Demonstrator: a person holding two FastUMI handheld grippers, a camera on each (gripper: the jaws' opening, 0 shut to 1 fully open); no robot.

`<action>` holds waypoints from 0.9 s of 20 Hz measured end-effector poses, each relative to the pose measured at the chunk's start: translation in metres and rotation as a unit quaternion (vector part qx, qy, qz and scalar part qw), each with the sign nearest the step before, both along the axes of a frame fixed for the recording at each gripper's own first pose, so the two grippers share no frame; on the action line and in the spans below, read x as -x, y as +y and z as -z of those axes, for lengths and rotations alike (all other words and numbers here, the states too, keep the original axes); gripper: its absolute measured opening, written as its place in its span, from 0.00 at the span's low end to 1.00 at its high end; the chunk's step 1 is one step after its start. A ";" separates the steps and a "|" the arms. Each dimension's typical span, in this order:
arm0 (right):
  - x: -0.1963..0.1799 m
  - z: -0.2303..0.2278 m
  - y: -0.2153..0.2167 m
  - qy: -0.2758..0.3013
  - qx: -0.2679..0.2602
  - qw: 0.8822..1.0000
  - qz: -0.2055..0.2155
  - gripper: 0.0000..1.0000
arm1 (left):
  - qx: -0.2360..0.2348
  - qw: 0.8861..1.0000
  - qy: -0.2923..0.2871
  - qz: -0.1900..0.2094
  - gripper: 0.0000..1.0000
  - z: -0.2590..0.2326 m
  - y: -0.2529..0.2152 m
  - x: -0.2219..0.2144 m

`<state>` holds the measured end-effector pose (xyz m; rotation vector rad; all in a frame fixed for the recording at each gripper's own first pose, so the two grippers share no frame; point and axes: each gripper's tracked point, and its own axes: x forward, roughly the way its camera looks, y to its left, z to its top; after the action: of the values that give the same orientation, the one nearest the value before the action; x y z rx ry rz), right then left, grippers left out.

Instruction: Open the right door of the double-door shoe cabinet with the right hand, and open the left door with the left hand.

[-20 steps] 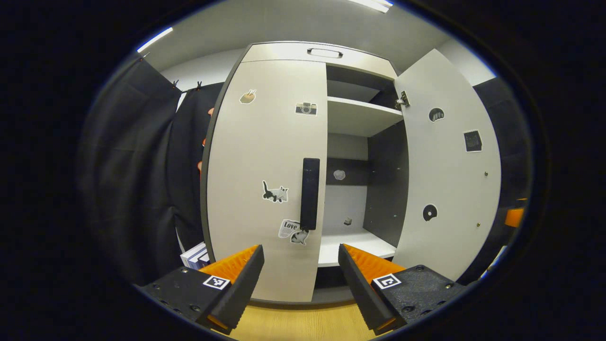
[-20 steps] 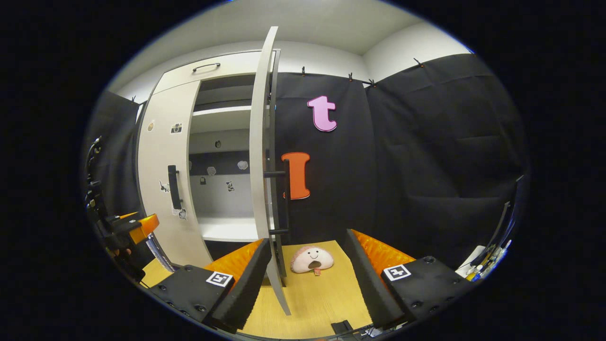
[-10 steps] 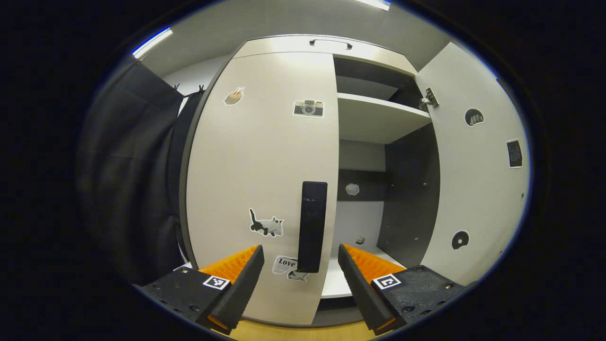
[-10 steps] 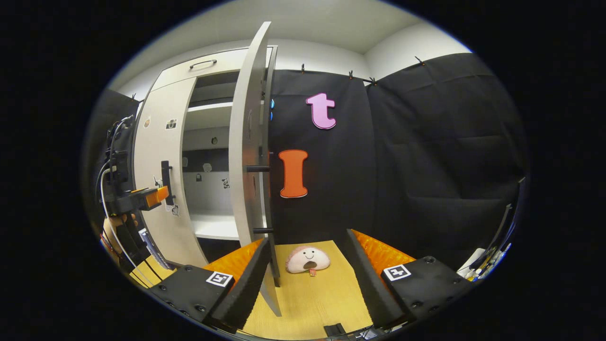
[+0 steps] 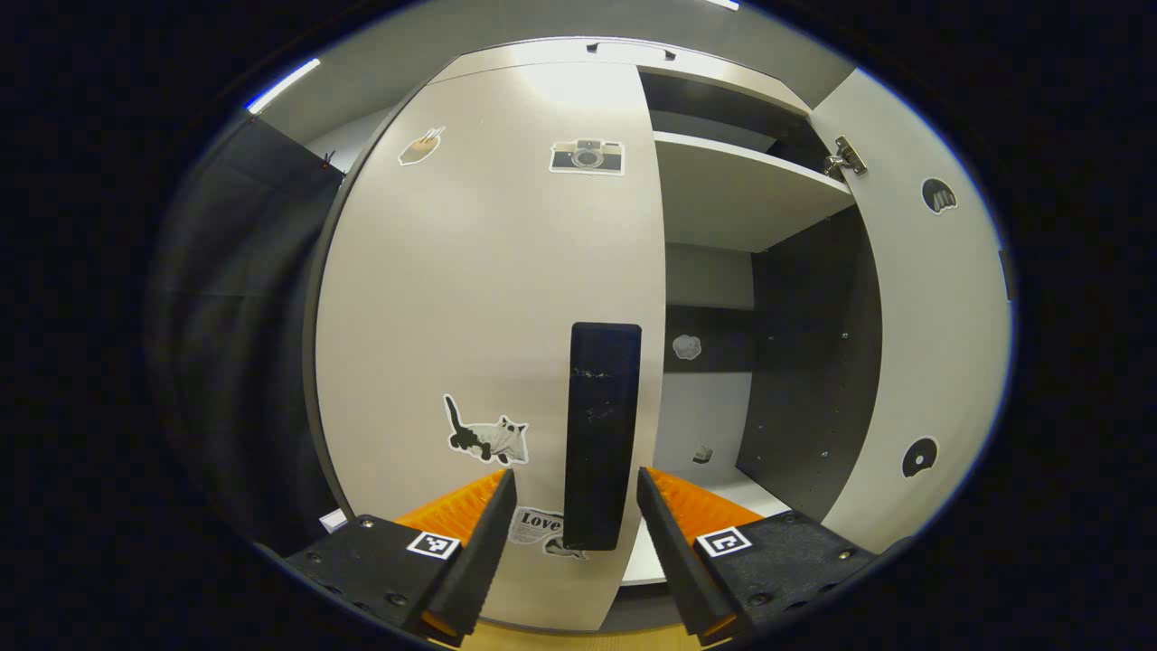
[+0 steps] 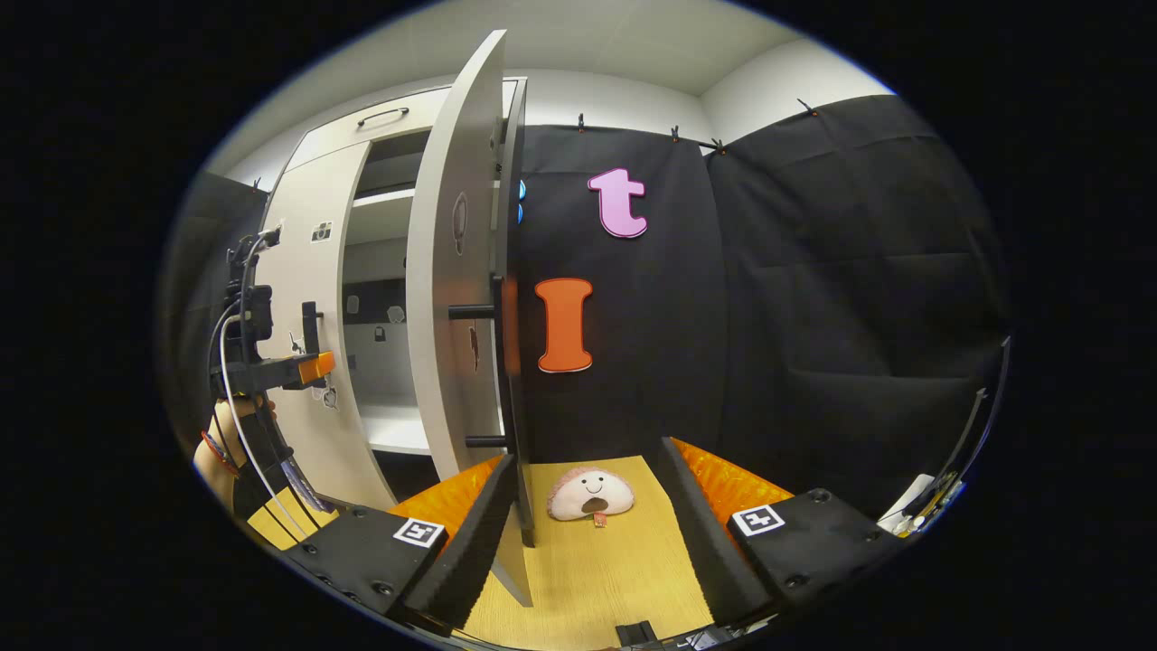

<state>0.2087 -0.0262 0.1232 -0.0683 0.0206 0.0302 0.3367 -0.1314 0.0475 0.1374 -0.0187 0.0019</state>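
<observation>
Black bar handle [image 5: 601,434] on the closed left door [image 5: 488,298] sits between our left gripper [image 5: 571,542]'s spread jaws, untouched. We should close squarely, then pull along the hinge arc. Right door [image 6: 456,271] stands open; right gripper [image 6: 587,542] gapes, empty.

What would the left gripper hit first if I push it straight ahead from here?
Most likely the black handle on the closed left door. The handle stands between the open fingers of the left gripper, so they would straddle it and then meet the door face. How far off that is cannot be told.
</observation>
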 end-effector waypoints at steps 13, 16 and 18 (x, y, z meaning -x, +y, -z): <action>0.009 -0.008 0.002 -0.009 -0.002 1.000 0.018 0.92 | -0.013 1.000 0.011 0.010 0.17 0.009 -0.007 0.005; 0.012 -0.011 0.006 -0.017 -0.004 0.999 0.028 0.92 | -0.008 0.999 0.014 0.040 0.14 0.005 -0.008 0.017; 0.009 -0.011 0.012 -0.015 -0.009 0.999 0.032 0.92 | 0.002 0.998 0.018 0.059 0.13 -0.003 -0.008 0.028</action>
<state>0.1998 -0.0140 0.1345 -0.0506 -0.0078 -0.0350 0.3092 -0.1396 0.0505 0.1317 0.0099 -0.1187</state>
